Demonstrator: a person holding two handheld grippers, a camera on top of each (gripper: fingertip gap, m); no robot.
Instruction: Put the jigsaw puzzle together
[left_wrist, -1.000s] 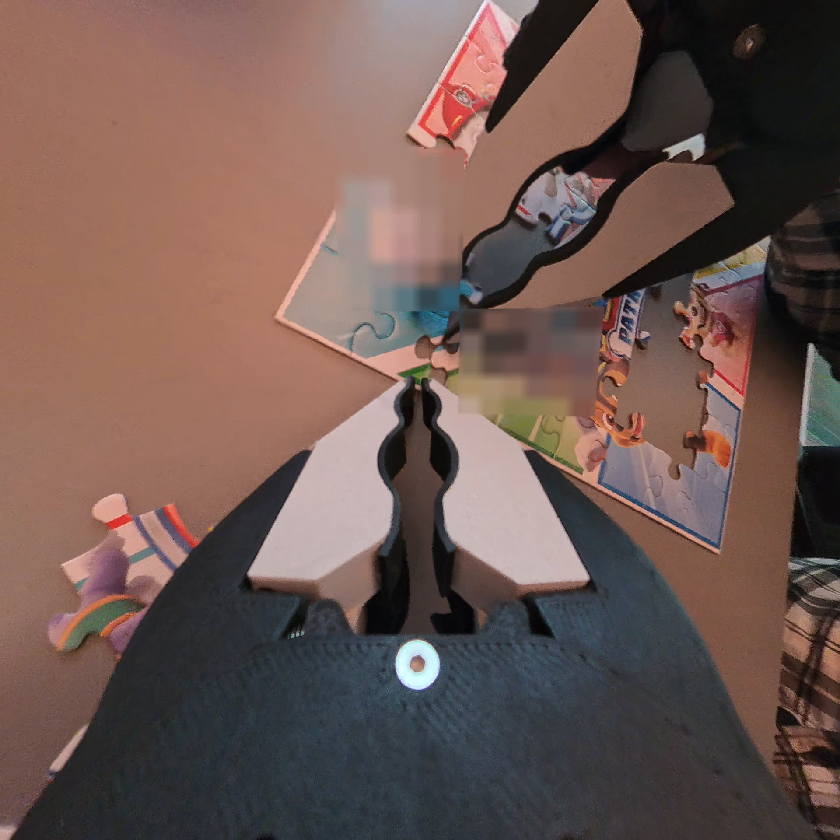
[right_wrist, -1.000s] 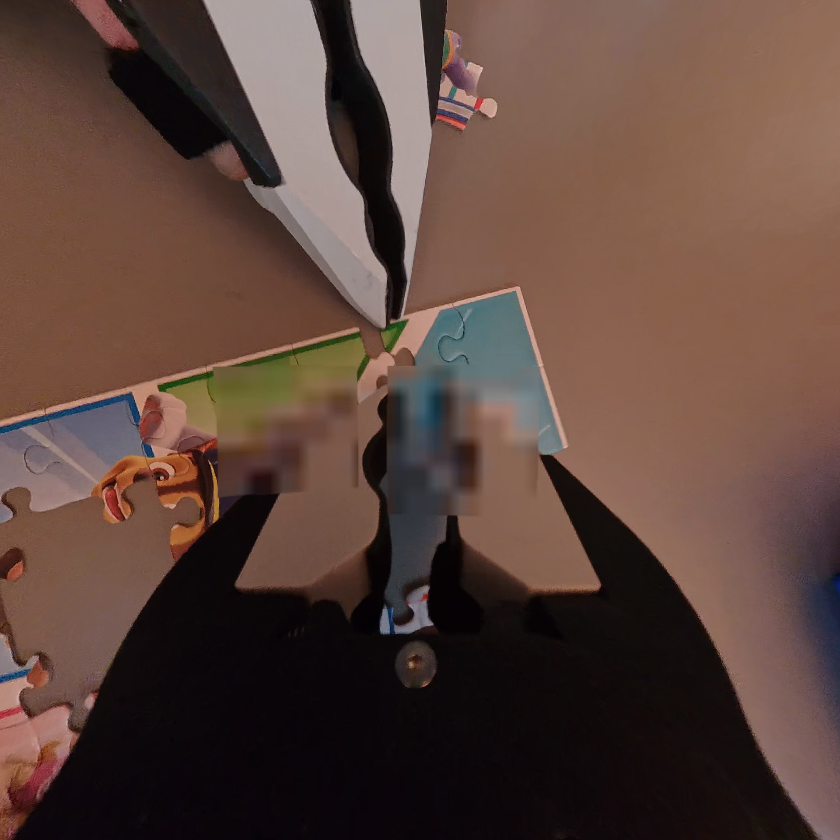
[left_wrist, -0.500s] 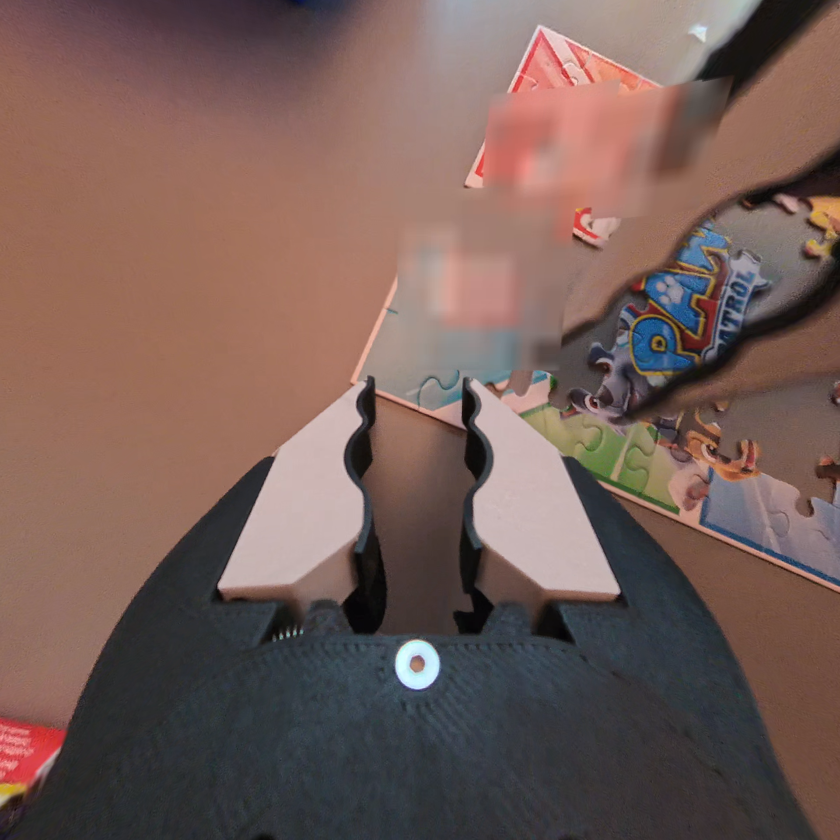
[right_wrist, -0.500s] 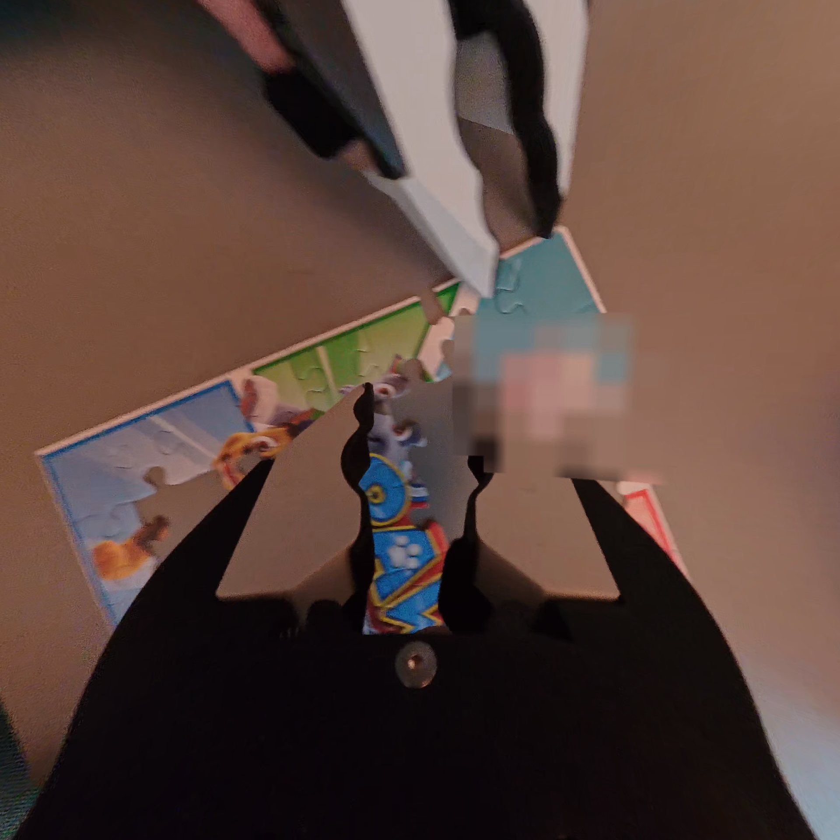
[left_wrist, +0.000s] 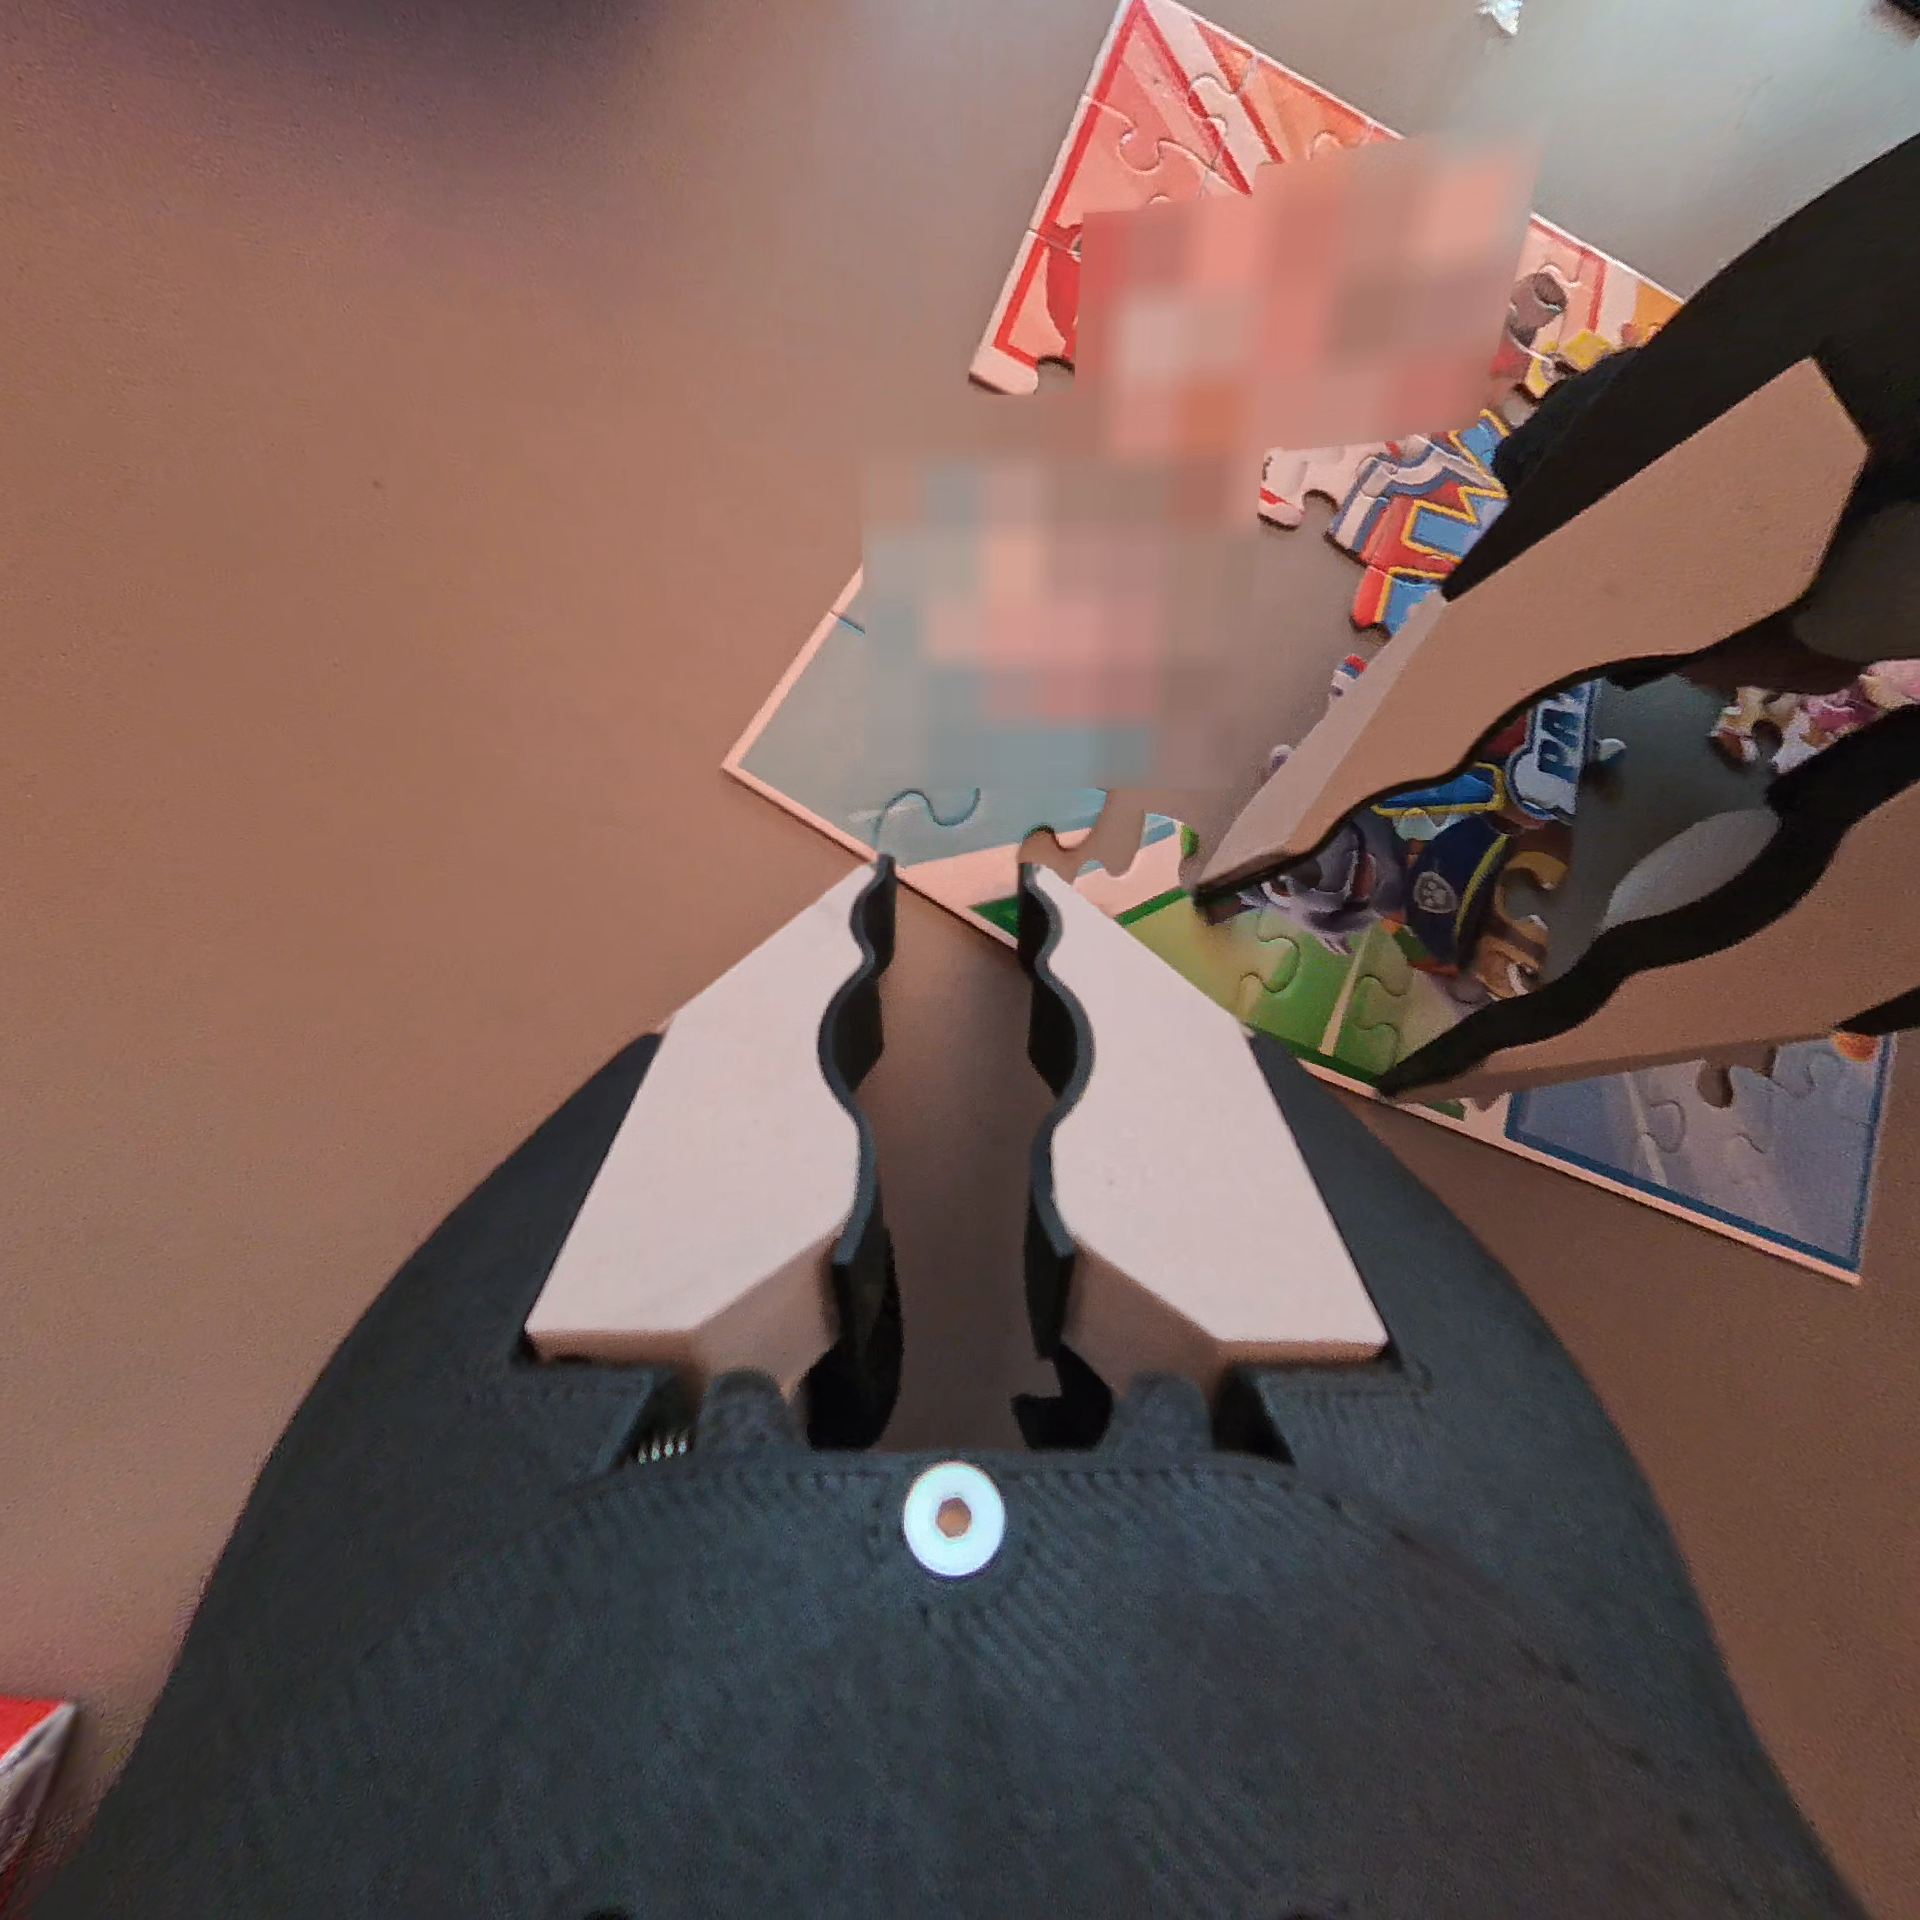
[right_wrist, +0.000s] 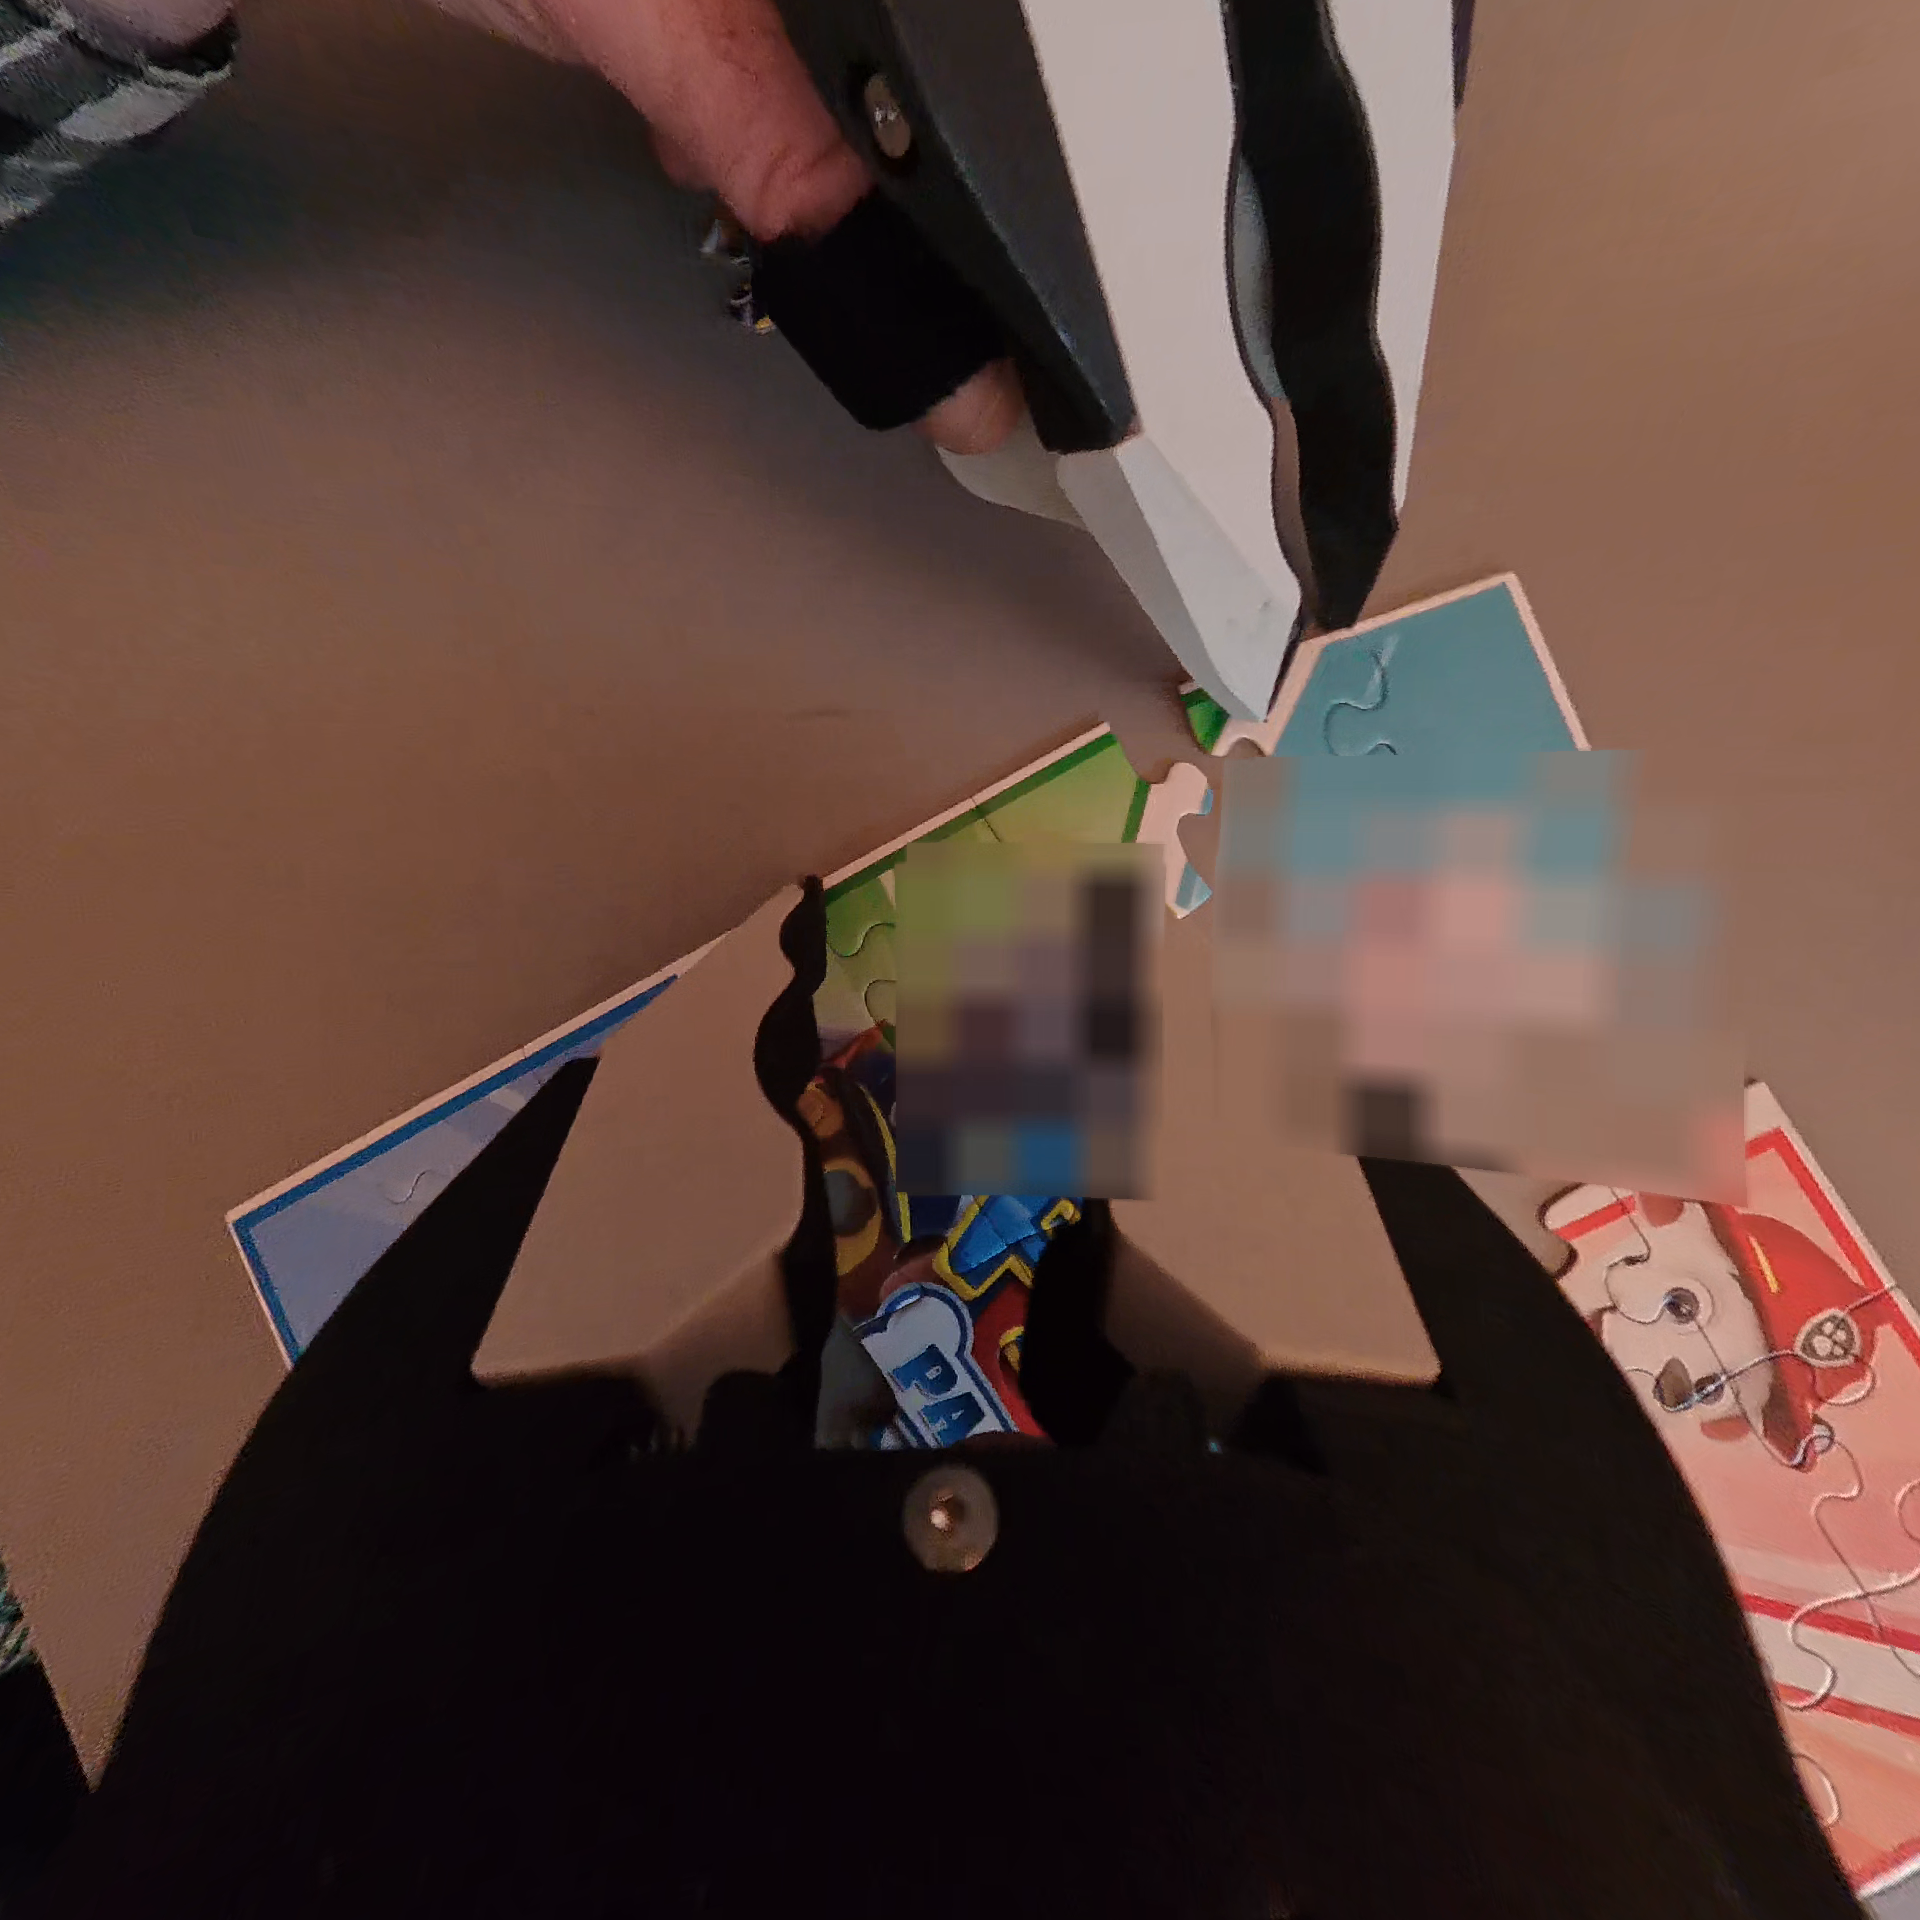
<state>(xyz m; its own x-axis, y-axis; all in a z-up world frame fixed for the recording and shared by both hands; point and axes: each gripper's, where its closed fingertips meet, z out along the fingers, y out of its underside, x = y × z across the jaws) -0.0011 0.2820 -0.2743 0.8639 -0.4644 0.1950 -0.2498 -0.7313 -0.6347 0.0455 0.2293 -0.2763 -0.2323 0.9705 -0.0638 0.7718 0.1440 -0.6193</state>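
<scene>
A: Right, nearest us in the left wrist view is the left gripper (left_wrist: 954, 883), fingers apart with only bare brown table (left_wrist: 364, 623) between them, nothing held. The tips sit just short of the puzzle's near edge.

B: And the puzzle (left_wrist: 1299, 966) itself?

A: Lying flat on the table, partly put together. There's a green patch along the near edge, a pale blue corner to its left, a red and white section farther back. An open notch shows in that near edge, right where the green meets the pale blue.

B: The other tool?

A: The right gripper (left_wrist: 1294, 992) comes in from the right side, over the puzzle, fingers spread, and you can see the picture through the gap. Whether the tips touch the pieces, I can't tell.

B: Switch to the right wrist view.

A: Same story: the right gripper (right_wrist: 966, 904) is open above the puzzle (right_wrist: 1444, 675), one finger hidden under a blurred patch. Beyond it the left gripper (right_wrist: 1314, 665) points down at the puzzle's far edge, beside the notch, its tips a little apart. A hand (right_wrist: 769, 125) grips its body, a black strap across one finger, and a checked sleeve (right_wrist: 73, 83) shows at the top left corner.
</scene>
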